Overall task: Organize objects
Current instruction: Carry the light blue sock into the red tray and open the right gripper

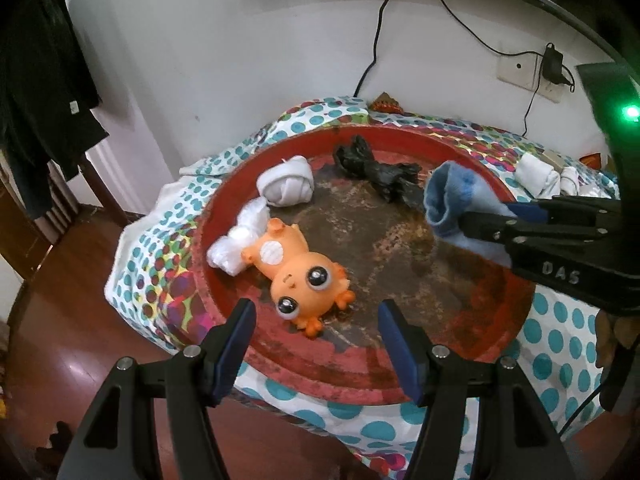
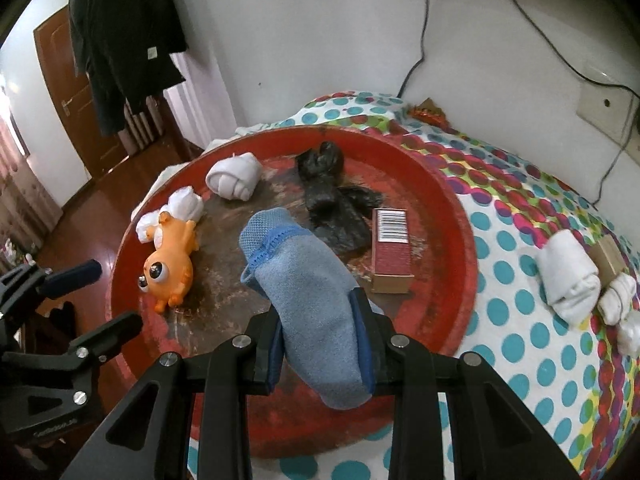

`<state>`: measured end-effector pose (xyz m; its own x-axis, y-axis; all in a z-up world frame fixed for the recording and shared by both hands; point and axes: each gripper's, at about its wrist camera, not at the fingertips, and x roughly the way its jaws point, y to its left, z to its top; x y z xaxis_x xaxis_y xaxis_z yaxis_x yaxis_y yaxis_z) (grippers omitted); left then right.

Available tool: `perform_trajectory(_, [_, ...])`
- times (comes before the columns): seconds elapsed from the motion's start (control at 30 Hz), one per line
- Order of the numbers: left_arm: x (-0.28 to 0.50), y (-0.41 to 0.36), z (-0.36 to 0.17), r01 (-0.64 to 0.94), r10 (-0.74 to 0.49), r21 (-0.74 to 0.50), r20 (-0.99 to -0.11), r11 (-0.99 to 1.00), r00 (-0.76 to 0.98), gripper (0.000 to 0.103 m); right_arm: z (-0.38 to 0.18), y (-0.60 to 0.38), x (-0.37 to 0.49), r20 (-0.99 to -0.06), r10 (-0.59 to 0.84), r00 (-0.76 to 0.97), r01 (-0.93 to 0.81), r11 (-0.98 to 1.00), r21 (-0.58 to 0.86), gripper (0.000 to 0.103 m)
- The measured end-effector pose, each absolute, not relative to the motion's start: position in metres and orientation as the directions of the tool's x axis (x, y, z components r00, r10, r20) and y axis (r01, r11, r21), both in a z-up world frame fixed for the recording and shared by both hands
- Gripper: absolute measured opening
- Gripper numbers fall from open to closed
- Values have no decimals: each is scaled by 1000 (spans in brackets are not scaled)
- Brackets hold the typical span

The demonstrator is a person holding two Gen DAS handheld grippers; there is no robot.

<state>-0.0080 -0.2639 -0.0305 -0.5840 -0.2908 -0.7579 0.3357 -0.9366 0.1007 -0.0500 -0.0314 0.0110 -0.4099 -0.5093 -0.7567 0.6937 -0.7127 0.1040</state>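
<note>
The right gripper [image 2: 320,340] pinches a light blue terry sock [image 2: 304,280] above a round red worn tray [image 2: 460,216] holding an orange big-eyed rubber toy [image 2: 172,268], while the left gripper [image 1: 316,344] hovers spread and empty nearby.

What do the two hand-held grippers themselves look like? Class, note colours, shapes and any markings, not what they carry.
Both are black plastic tools. The left hand-held gripper has two angular arms with triangular cut-outs, silver pivot bolts and dark blue pads on the fingers. The right hand-held gripper is built the same way; its body shows pale letters "DAS" in the left wrist view, with a green light glowing above. No sleeve or hand is visible.
</note>
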Motion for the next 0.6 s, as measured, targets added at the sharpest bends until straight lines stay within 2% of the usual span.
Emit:
perform_trajectory(0.17, [-7,-270,-30,345,-279,79,-764,-935,-581,65,2,-45,-50,-772,-494,-401,702,-707,88,29])
perform_trajectory(0.6, [-7,-274,-33,349,-270,69,-776,-935,-570,65,-5,-59,-65,-798,-373,-473,679,-732,-60,30])
